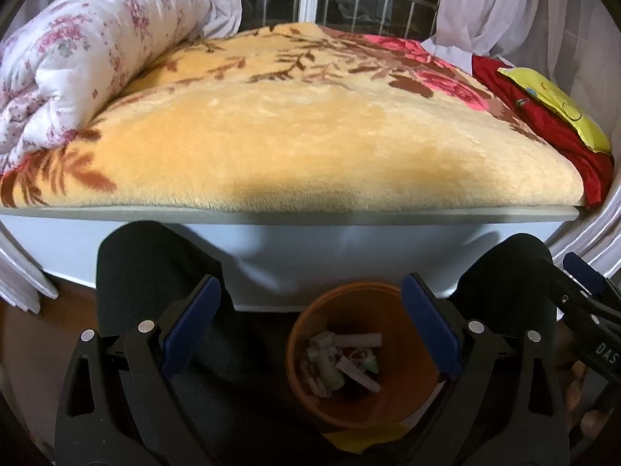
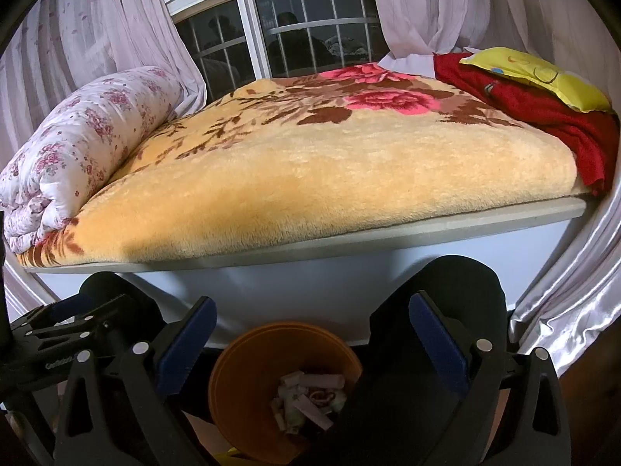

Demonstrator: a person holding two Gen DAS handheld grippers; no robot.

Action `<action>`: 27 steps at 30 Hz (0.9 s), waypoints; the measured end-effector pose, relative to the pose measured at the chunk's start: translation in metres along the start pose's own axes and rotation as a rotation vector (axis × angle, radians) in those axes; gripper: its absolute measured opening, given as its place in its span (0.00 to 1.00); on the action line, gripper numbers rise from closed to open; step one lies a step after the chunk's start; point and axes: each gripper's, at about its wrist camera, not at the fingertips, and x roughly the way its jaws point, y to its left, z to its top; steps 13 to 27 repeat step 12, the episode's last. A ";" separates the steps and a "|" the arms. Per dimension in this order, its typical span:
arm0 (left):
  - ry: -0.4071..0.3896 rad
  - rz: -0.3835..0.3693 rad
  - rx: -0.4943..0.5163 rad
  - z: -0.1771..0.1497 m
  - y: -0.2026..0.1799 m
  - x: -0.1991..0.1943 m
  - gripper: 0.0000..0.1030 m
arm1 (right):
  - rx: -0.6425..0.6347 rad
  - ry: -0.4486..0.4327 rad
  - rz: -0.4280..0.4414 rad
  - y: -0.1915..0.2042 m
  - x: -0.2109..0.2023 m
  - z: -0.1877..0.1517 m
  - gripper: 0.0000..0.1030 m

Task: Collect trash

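An orange bin (image 1: 310, 388) stands on the floor in front of the bed, holding several pieces of paper and wrapper trash (image 1: 343, 363). It also shows in the right wrist view (image 2: 240, 388), with the trash (image 2: 306, 398) inside. My left gripper (image 1: 310, 322) is open and empty, above the bin. My right gripper (image 2: 312, 339) is open and empty, also above the bin. The right gripper shows at the right edge of the left wrist view (image 1: 590, 310). The left gripper shows at the left edge of the right wrist view (image 2: 70, 322).
A bed with an orange floral blanket (image 1: 310, 136) fills the view ahead, on a white base (image 1: 330, 248). A rolled floral quilt (image 1: 85, 58) lies at its left. A red cloth (image 1: 543, 116) and a yellow pillow (image 1: 559, 108) lie at its right. Curtains and a barred window stand behind.
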 end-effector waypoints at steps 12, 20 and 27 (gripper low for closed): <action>0.043 -0.001 0.000 -0.001 -0.001 0.005 0.90 | 0.004 -0.002 -0.002 0.002 0.000 -0.004 0.95; 0.043 -0.001 0.000 -0.001 -0.001 0.005 0.90 | 0.004 -0.002 -0.002 0.002 0.000 -0.004 0.95; 0.043 -0.001 0.000 -0.001 -0.001 0.005 0.90 | 0.004 -0.002 -0.002 0.002 0.000 -0.004 0.95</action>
